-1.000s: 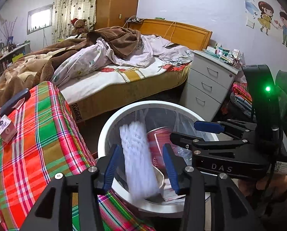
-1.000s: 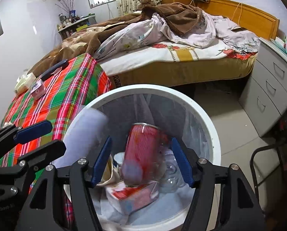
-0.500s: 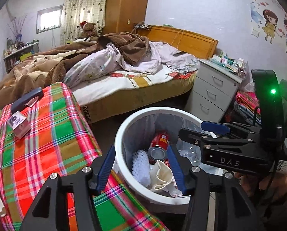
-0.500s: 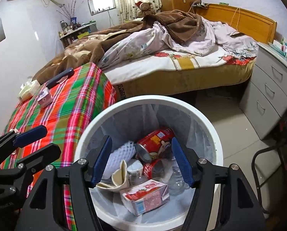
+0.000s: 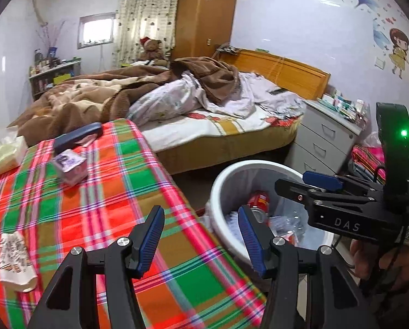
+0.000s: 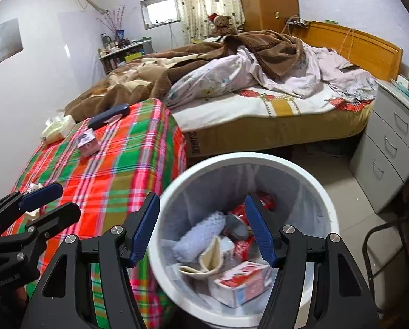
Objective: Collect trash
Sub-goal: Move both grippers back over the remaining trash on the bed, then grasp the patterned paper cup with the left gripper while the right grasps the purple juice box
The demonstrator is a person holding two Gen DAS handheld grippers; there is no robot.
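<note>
A white trash bin (image 6: 325, 200) with a clear liner stands beside the plaid-covered table (image 6: 116, 170). Inside lie a white foam net (image 6: 201, 233), a red can (image 6: 237, 216), a cream wrapper (image 6: 207, 257) and a red-and-white carton (image 6: 243, 282). My right gripper (image 6: 201, 233) is open and empty above the bin. My left gripper (image 5: 201, 235) is open and empty over the table's right edge, left of the bin (image 5: 223, 181). On the table lie a crumpled printed wrapper (image 5: 14, 260), a small pink carton (image 5: 71, 167) and a tissue pack (image 5: 5, 155).
A dark blue case (image 5: 77, 135) lies at the table's far end. An unmade bed (image 5: 204, 109) fills the room behind. A grey drawer unit (image 5: 325, 139) stands right of the bed. A black chair frame (image 6: 382, 246) is right of the bin.
The foam net and the red can dropped from the grippers into the bin. Both grippers have risen, and the left one has swung left over the table.
</note>
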